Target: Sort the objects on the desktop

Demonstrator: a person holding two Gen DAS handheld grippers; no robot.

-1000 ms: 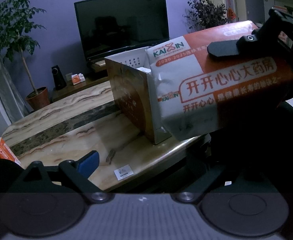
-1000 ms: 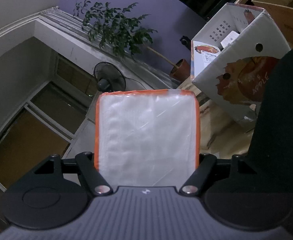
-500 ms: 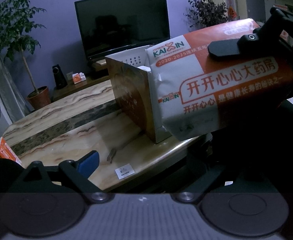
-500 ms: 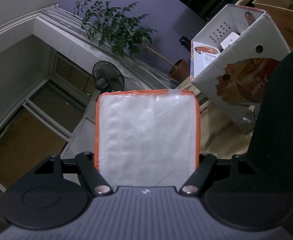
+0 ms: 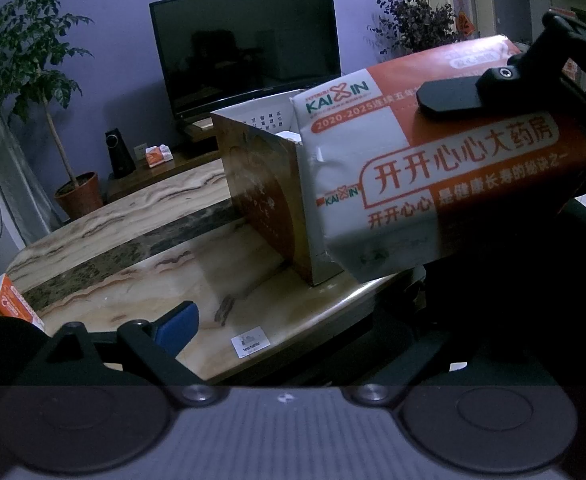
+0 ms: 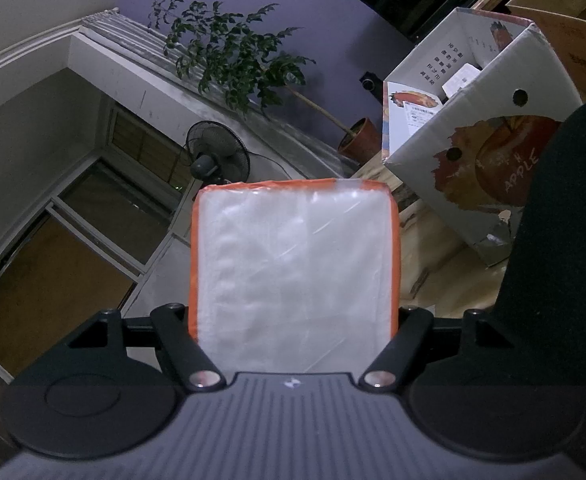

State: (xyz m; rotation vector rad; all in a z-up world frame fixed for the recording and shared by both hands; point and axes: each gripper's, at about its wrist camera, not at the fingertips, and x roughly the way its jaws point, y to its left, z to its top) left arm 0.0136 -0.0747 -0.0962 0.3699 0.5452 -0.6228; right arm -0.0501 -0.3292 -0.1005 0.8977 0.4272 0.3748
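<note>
Now we grip the tissue pack [image 6: 295,276] between our right tongs [image 6: 293,320], box [image 6: 481,128] ahead to the right; our left tongs [image 5: 293,332] stand released over the table [image 5: 133,272].

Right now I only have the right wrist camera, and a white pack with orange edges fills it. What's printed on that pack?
Observer: In the left wrist camera the pack shows its side: green KAIXIN lettering and Chinese characters on orange and white.
Operator: Is my left gripper carrying anything?
Observer: No, the left gripper is open with nothing in it, over the near edge of the table.
Operator: Anything else to sort?
Observer: A small orange carton sits by the table's left corner.
</note>
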